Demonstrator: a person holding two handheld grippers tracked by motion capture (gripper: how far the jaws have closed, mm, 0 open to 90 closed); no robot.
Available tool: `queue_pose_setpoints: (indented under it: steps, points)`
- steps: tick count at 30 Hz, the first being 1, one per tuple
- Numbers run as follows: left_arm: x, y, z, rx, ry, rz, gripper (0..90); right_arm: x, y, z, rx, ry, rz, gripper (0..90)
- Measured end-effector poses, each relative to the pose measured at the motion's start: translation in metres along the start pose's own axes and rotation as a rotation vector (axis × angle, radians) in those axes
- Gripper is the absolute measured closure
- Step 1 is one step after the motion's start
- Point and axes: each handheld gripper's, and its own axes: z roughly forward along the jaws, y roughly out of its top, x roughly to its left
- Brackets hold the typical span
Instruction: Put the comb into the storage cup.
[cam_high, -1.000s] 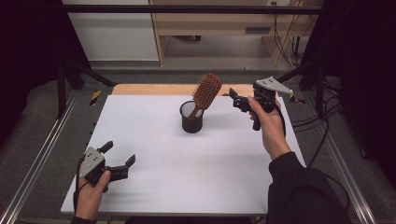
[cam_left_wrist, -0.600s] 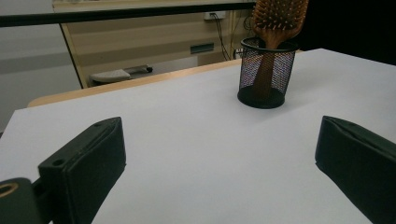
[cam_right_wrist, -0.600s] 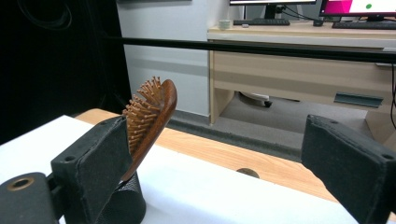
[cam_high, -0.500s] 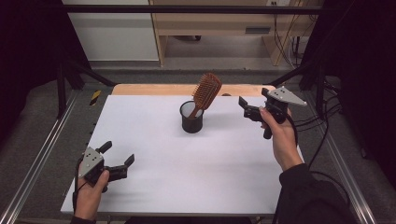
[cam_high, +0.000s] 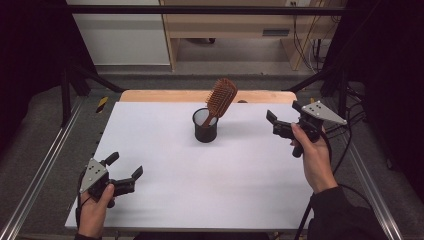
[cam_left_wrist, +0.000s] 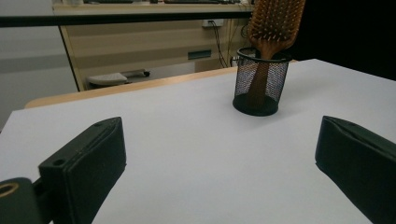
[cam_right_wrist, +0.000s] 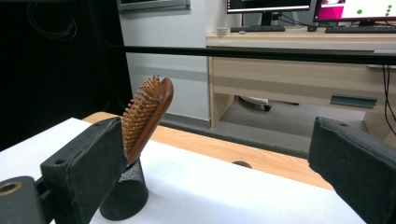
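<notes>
White table: black mesh cup upright, wooden hairbrush inside, handle down.

Hairbrush head cut off by top edge in left gripper view; handle half-veiled inside mesh cup

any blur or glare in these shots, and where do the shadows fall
High view: even light, no glare on the white table sheet, surroundings dark; black mesh cup casts a faint shadow rightward. Left gripper view: near black fingers soft. Right gripper view: brown wooden hairbrush sharp, monitors bright.
</notes>
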Motion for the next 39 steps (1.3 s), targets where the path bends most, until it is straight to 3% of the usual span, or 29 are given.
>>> queue_pose_setpoints:
  steps: [17, 24, 39]
  points:
    - [0.004, 0.001, -0.005, -0.017, 0.011, -0.011, 2.3, -0.014, -0.039, -0.039, -0.029, -0.031, 0.026, 3.9]
    - [0.006, 0.0, -0.013, -0.018, 0.016, -0.006, 2.3, -0.019, -0.057, -0.05, 0.004, -0.042, 0.028, 3.8]
    - [0.022, -0.004, -0.034, -0.05, 0.032, -0.063, 2.4, -0.026, -0.1, -0.069, 0.057, -0.069, 0.056, 3.5]
